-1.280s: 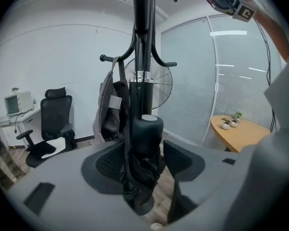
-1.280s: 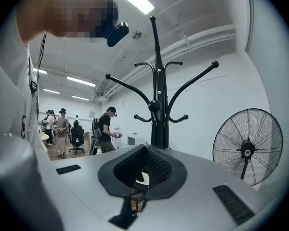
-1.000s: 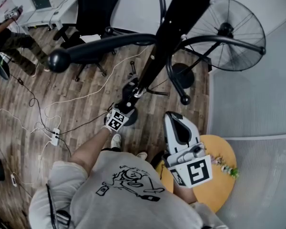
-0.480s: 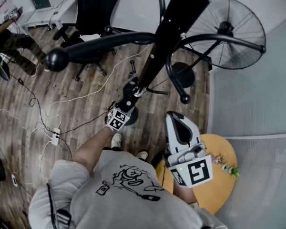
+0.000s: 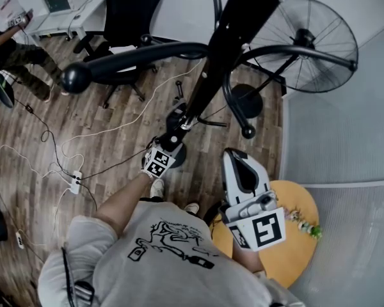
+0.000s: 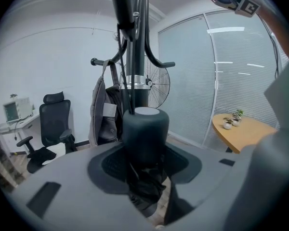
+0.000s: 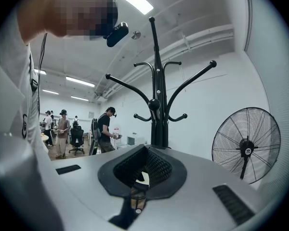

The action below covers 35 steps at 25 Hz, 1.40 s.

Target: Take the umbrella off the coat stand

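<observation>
The black coat stand (image 5: 205, 82) runs from the top right down to its base by my feet. Low on the pole, my left gripper (image 5: 166, 147) is shut on the black folded umbrella (image 5: 175, 119). In the left gripper view the umbrella's dark cylindrical end (image 6: 145, 126) stands between the jaws, which have just been closing on it. Black fabric hangs under it, and the pole (image 6: 127, 42) rises right behind. My right gripper (image 5: 244, 179) is held near my body, apart from the stand. Its jaws (image 7: 139, 177) are shut with nothing between them.
A grey bag (image 6: 106, 114) hangs on the stand. A floor fan (image 5: 307, 43) stands behind it by the glass wall. An orange round table (image 5: 294, 242) with small plants is at my right. An office chair (image 5: 131, 11), floor cables (image 5: 73, 183) and other people (image 7: 106, 129) are to the left.
Hardly anything differs. The left gripper stays at the foot of the pole on the umbrella, and the right gripper has not moved.
</observation>
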{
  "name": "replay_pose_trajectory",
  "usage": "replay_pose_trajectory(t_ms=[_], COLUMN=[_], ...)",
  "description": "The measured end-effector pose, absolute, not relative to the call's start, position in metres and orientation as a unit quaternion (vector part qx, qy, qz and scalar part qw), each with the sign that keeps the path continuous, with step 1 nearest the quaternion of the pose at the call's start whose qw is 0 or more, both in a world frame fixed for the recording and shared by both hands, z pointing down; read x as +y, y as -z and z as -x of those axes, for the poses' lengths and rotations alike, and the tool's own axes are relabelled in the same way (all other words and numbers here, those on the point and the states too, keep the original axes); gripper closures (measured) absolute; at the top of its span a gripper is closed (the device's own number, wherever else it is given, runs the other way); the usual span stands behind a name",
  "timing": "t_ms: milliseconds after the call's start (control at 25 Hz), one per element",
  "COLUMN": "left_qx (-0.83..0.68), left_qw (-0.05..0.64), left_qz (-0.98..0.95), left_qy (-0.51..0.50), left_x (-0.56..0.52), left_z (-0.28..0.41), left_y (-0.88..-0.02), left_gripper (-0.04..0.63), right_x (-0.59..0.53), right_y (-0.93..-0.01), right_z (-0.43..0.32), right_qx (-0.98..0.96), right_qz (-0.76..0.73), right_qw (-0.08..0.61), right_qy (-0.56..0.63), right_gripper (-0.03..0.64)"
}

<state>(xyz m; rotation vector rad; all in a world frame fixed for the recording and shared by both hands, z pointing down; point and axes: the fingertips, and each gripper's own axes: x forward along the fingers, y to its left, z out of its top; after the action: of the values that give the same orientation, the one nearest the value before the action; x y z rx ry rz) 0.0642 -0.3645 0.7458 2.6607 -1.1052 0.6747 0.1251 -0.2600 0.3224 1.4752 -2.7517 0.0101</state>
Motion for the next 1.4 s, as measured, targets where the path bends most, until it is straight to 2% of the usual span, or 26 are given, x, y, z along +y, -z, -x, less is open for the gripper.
replay_pose_trajectory(t_ms=[1400], left_qx=[-0.383], left_qw=[0.110], left_qz=[-0.900], left_qy=[-0.178], left_x=[-0.322], left_z=[-0.041], left_y=[-0.669], left_gripper=[0.405], right_x=[-0.266], right_y=[-0.322], right_z=[-0.127], right_qx=[-0.886], right_qz=[-0.464], right_qw=[-0.003], right_qy=[-0.004], right_gripper=[0.601])
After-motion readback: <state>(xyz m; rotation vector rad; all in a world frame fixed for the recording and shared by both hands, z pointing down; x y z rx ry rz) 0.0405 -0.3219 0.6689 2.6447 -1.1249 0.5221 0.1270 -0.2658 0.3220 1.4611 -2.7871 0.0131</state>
